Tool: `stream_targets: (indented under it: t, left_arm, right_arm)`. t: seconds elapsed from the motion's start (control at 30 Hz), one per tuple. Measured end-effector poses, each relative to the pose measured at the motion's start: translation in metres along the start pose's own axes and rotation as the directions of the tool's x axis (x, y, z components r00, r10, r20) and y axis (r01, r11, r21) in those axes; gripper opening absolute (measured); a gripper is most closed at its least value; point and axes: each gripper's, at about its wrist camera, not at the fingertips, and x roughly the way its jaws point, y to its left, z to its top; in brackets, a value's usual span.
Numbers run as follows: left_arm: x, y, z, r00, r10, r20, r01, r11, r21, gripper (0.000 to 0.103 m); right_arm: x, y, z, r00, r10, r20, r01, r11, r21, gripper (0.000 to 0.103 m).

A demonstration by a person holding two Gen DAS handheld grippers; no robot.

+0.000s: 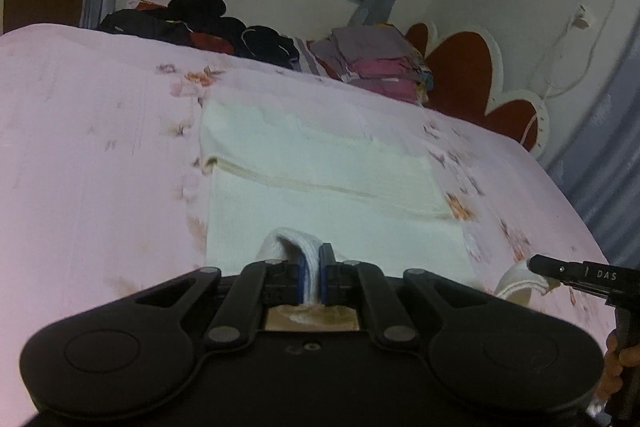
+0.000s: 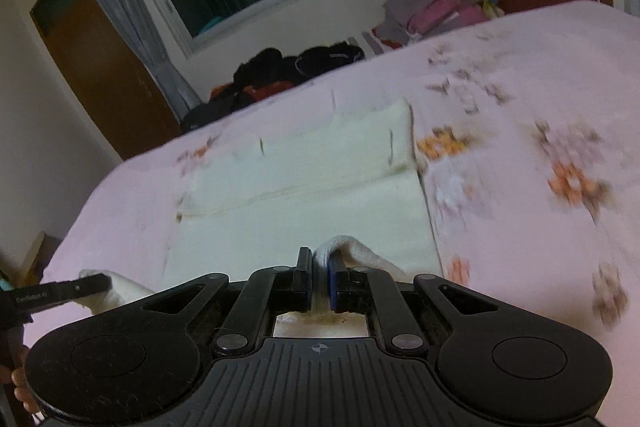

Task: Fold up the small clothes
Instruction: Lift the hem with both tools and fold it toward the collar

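On pink bedspread [image 1: 100,147], cream garment [image 1: 320,223] edge pinched by left claw [image 1: 313,281], right claw [image 2: 320,285], "DAS" lettering

Left wrist view: the right gripper [image 1: 538,265], entering from the right edge, carries white lettering "DAS" on its black side, preceded by a short vertical stroke.

Right wrist view: the left gripper [image 2: 106,281], entering from the left edge, carries a small white label on its black side; the characters are blurred and cannot be read with certainty
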Motion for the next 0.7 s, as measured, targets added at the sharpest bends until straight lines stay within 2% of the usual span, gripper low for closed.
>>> stream_targets:
  t: [0.2,0.7]
  left_arm:
    - [0.034,0.005,0.035,0.999,0.027,0.032,-0.026,1.0,-0.017,0.007]
    - [0.125,0.027,0.102,0.994,0.101,0.036,-0.098,0.992,-0.074,0.007]
  right_arm:
    - [0.04,-0.01,0.038,1.0,0.013,0.028,-0.013,1.0,0.019,0.007]
    - [0.14,-0.044,0.115,0.999,-0.003,0.052,-0.002,0.995,0.101,0.007]
